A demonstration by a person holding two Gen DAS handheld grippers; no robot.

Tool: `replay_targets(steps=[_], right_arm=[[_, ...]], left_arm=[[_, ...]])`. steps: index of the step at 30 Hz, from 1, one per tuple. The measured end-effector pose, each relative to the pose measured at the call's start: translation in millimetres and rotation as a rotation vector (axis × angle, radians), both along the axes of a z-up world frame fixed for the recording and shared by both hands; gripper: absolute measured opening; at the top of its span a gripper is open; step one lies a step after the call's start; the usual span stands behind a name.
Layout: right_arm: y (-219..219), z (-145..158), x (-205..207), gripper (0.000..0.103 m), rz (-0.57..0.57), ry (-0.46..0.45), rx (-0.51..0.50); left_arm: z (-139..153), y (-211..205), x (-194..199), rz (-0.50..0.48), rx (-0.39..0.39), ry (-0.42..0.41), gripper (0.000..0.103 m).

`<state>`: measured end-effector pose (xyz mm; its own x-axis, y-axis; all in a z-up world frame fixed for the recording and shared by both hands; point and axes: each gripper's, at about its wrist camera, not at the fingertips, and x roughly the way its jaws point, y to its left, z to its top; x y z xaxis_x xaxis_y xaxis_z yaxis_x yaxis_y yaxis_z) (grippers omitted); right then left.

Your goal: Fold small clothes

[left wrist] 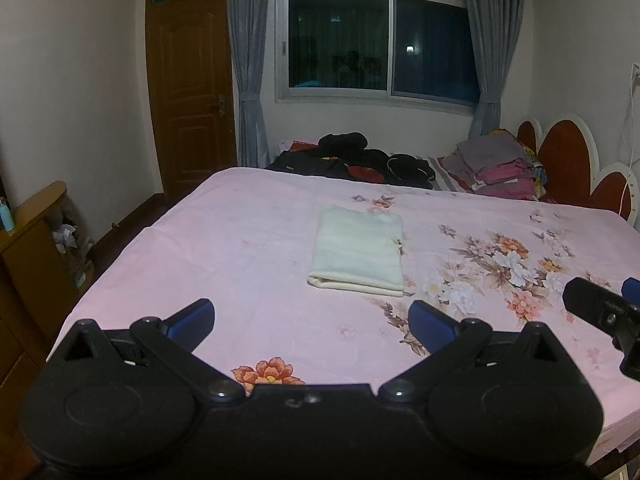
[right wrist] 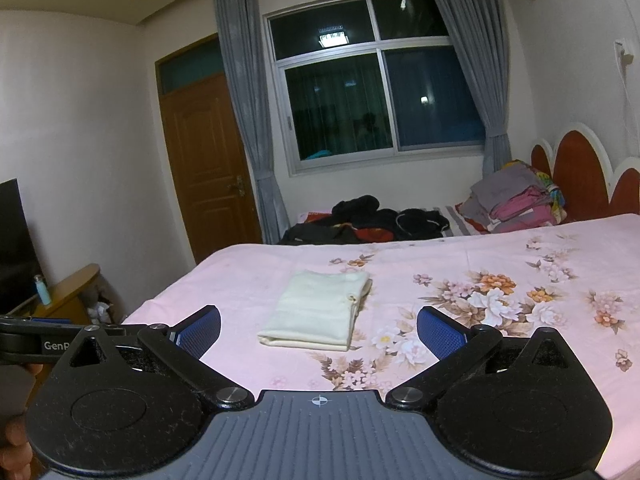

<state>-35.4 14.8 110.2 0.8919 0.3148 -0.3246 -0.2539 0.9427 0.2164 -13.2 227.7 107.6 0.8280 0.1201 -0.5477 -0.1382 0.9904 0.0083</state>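
— Fingers on both tools are spread wide and grip nothing, right?

— Yes. Those of the left gripper (left wrist: 311, 320) stand far apart, hanging over the bedsheet (left wrist: 248, 240) on the near side of the cream garment (left wrist: 358, 254). The right gripper (right wrist: 319, 330) is the same: pads splayed, empty, also just short of the garment's near edge.

— And the garment itself?

— It lies flat on the sheet, a neat rectangle with its doubled fold facing the grippers. The floral print (left wrist: 500, 264) sits just to its right; the dark clothes (left wrist: 360, 160) and a stack of folded laundry (left wrist: 500, 168) lie well beyond it.

— Why are the tools held back like that?

— My guess: the fold looks finished, so neither tool needs to touch it. Another halving may follow, but I can't tell.
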Motion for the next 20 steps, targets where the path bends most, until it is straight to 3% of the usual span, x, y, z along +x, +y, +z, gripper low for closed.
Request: replay_targets(steps=[15, 20], right_arm=[[-7.4, -13.6, 26.7, 0.103, -0.024, 0.049, 0.005], [-12.5, -29.7, 49.9, 0.103, -0.057, 0.094, -0.008]], left_arm=[[-15.2, -0.4, 37.7, -0.054, -0.011, 0.046, 0.101], [-32.0, -1.4, 72.6, -0.075, 0.002, 0.057, 0.103]])
